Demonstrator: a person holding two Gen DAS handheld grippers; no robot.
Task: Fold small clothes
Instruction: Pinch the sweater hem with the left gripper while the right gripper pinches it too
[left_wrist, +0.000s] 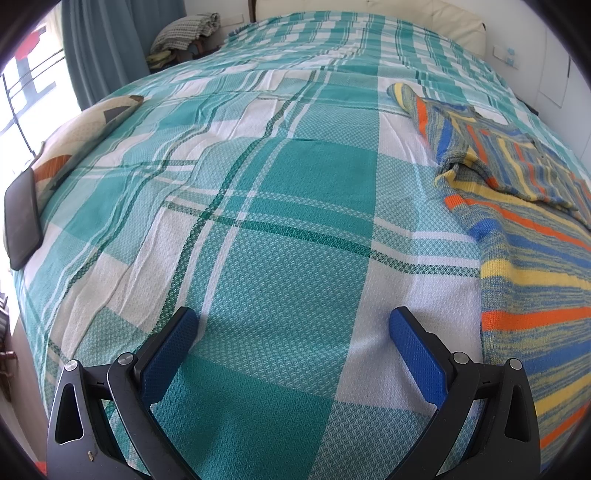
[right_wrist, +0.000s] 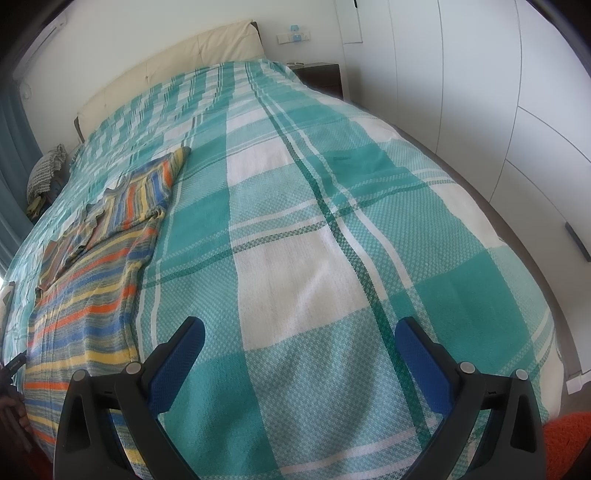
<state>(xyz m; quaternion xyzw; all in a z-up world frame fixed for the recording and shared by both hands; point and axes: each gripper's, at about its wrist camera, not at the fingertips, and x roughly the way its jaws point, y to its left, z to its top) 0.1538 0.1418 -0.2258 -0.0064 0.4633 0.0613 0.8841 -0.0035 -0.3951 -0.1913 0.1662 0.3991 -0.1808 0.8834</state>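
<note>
A striped knit sweater (left_wrist: 524, 229) lies flat on the bed (left_wrist: 280, 192), banded in orange, blue, yellow and a mottled grey-green, with one sleeve folded across its chest and the cuff reaching toward the headboard (right_wrist: 173, 70). It sits to the right of the left hand-held gripper (left_wrist: 293, 325) and to the left of the right hand-held gripper (right_wrist: 299, 336), its hem nearest both. Each hand-held gripper hangs over the teal and white checked bedspread with blue pads spread wide, holding nothing. A dark phone (left_wrist: 22, 218) rests on a pillow (left_wrist: 77, 133) far left of the left hand-held gripper.
</note>
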